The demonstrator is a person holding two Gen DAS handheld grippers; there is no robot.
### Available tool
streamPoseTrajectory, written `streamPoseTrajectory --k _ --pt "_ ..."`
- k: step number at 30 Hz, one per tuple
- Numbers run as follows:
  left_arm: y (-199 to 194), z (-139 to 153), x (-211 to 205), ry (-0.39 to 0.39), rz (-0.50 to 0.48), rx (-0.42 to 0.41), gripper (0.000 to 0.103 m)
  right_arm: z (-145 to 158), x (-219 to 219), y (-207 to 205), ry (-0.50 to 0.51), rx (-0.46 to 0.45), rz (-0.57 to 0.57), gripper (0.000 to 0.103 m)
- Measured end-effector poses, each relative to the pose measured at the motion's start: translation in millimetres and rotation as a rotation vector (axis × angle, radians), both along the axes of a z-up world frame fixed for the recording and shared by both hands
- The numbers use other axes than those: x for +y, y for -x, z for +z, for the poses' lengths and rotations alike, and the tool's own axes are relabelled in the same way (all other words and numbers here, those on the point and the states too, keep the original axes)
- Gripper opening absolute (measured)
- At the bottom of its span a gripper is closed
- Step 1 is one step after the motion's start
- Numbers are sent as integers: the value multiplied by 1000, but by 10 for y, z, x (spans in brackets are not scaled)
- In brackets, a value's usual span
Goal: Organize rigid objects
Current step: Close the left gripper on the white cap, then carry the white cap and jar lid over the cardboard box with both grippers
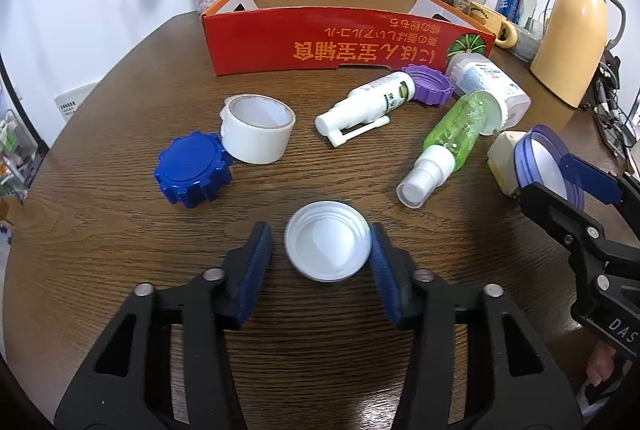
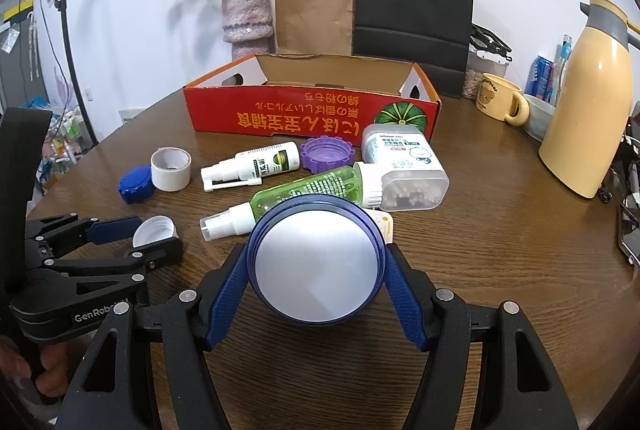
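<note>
From the left wrist view, our left tool point(image 1: 322, 250) straddles the white cap point(image 1: 327, 240), which lies mouth-up on the counter point(image 1: 120, 238). Its right pad touches the rim while the left pad stands just clear, so it is not pinched yet. We should square both pads on the rim before lifting (a thin rim may slip). The red box point(image 1: 344, 38) behind shows only bare cardboard inside.

From the right wrist view, our right tool point(image 2: 316, 282) pinches the blue-rimmed lid point(image 2: 316, 262) between both pads, above the counter. The box point(image 2: 312, 114) again looks empty, as far as we can see; bottles lie before it.
</note>
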State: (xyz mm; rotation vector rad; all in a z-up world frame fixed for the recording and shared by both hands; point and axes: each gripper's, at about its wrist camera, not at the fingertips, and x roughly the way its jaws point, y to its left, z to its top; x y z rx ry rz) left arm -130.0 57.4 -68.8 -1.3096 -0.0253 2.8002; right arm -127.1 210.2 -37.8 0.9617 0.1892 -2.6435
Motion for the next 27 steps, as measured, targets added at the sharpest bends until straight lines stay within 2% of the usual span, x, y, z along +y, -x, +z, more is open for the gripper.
streamPoseTrajectory --k 14,19,27 --pt "-30 81 -118 -36 19 5 36 -2 -31 -3 -23 6 -1 71" --pt "-84 218 -170 -31 24 40 36 21 -69 -19 -32 11 10 71" --pt "-90 525 -215 -29 16 110 36 225 -104 21 -22 53 16 71"
